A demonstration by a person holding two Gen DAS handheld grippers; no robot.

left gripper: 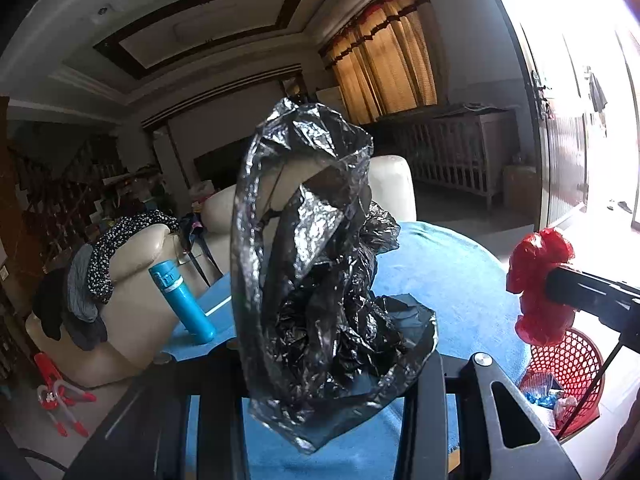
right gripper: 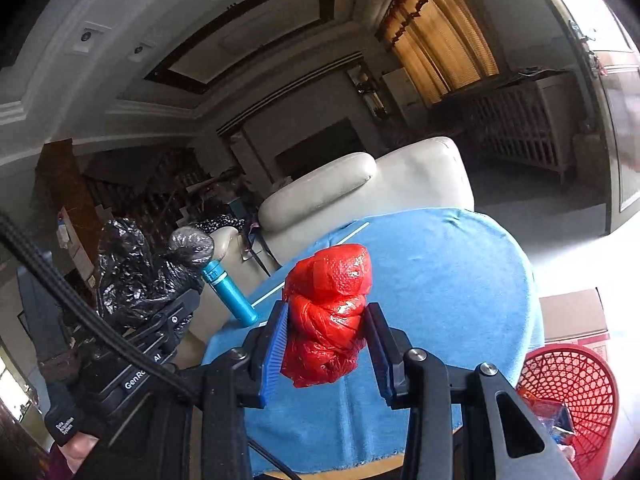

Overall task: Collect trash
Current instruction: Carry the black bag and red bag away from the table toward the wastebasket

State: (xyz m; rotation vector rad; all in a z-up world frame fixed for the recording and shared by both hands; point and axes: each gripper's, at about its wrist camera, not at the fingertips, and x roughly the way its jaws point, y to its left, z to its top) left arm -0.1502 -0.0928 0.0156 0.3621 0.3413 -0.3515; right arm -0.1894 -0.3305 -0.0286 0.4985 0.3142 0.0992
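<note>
At about nine o'clock in the right wrist view, the left gripper (right gripper: 160,316) was seen raised above the edge of the table (right gripper: 460,280), tilted slightly downward, its jaws part closed on a crumpled black plastic bag (right gripper: 132,276). In its own camera that bag (left gripper: 320,280) filled the centre, a glossy, wrinkled film standing up in a loose loop, with its lower folds bunched between the fingers. A smooth cylindrical teal bottle (left gripper: 182,304) was seen at nine o'clock of the bag, standing on the fuzzy blue cloth covering the round table.

At the centre of its own view, the right gripper (right gripper: 328,348) was held over the cloth, angled a little down, its ribbed blue pads pressed narrowly on a knotted red plastic bag (right gripper: 328,316), shiny and lumpy. At four o'clock, beside the table, a red lattice-walled plastic basket (right gripper: 576,384) holding wrappers was seen.
</note>
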